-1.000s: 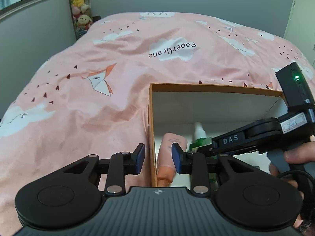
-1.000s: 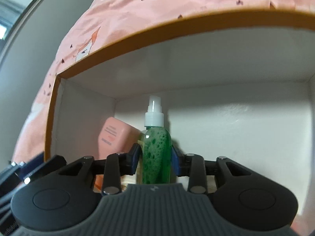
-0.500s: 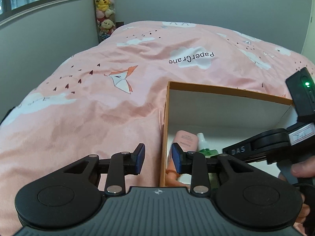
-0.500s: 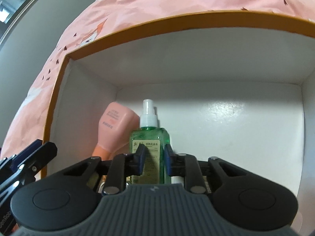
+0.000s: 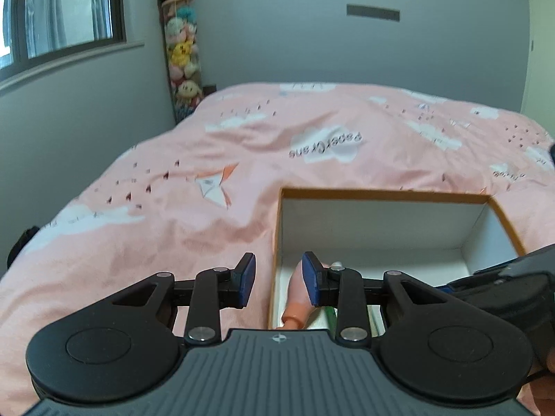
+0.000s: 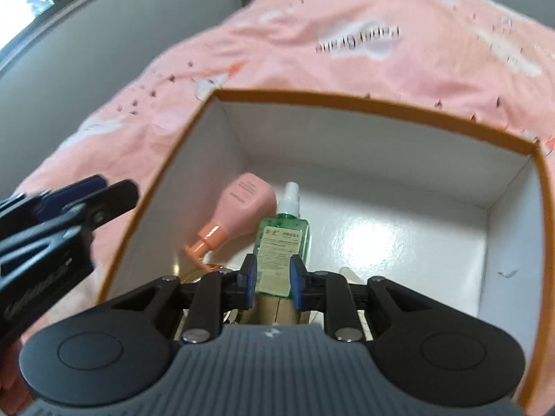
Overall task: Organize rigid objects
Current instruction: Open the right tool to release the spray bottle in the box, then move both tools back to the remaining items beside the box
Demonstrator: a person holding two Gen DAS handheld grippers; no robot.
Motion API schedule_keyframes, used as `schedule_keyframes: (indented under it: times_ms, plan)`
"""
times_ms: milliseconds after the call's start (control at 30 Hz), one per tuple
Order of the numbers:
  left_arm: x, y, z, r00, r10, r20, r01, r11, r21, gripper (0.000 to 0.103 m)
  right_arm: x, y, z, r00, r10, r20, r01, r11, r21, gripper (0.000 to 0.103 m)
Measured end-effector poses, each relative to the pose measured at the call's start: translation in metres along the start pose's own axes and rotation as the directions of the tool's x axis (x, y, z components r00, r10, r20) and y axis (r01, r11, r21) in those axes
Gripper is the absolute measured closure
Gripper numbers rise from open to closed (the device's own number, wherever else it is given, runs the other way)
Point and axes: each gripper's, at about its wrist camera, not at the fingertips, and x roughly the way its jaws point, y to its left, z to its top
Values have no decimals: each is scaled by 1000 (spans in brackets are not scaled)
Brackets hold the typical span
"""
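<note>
An orange-rimmed box (image 6: 347, 98) with a white inside sits on the pink bed. A pink pump bottle (image 6: 242, 204) lies along the box's left wall. A green spray bottle (image 6: 282, 235) with a white nozzle lies flat beside it on the box floor. My right gripper (image 6: 273, 279) hovers above the green bottle's base, shut and holding nothing. My left gripper (image 5: 279, 279) hangs over the box's left rim (image 5: 275, 242), slightly open and empty. The pink bottle (image 5: 296, 298) shows just behind its right pad. In the right wrist view the left gripper (image 6: 69, 201) is at the left edge.
Under the right gripper's fingers are a tan object (image 6: 274, 308) and a gold round thing (image 6: 197, 275), both mostly hidden. The pink bedspread (image 5: 208, 187) stretches left and beyond the box. Stacked plush toys (image 5: 182, 55) stand in the far corner by the window (image 5: 62, 10).
The right gripper let go of the green bottle, which now lies flat in the box, then shut and rose. Both grippers pulled back and up, so more of the room shows.
</note>
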Motion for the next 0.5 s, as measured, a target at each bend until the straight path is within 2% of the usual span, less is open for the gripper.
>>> schedule_keyframes:
  times_ms: [100, 267, 333, 367, 400, 500]
  plan:
    - [-15, -10, 0, 999, 2, 47, -4, 998, 59, 65, -29, 4, -12, 996, -31, 80, 33, 999, -35, 73]
    - [-34, -24, -1, 995, -62, 72, 55, 994, 98, 65, -71, 6, -36, 978, -40, 205, 53, 997, -61, 72]
    - [-42, -29, -4, 993, -91, 80, 81, 990, 115, 65, -84, 5, -47, 972, -38, 230, 55, 996, -69, 65]
    - [-46, -33, -6, 991, -102, 85, 91, 988, 127, 65, -89, 5, -52, 969, -38, 245, 56, 996, -68, 57]
    - [-50, -35, -8, 990, -114, 87, 101, 985, 137, 65, -94, 5, -58, 966, -37, 257, 56, 996, -65, 54]
    - [-57, -41, -17, 986, -153, 68, 141, 978, 155, 64, -107, 5, -75, 965, -42, 258, 61, 996, -64, 54]
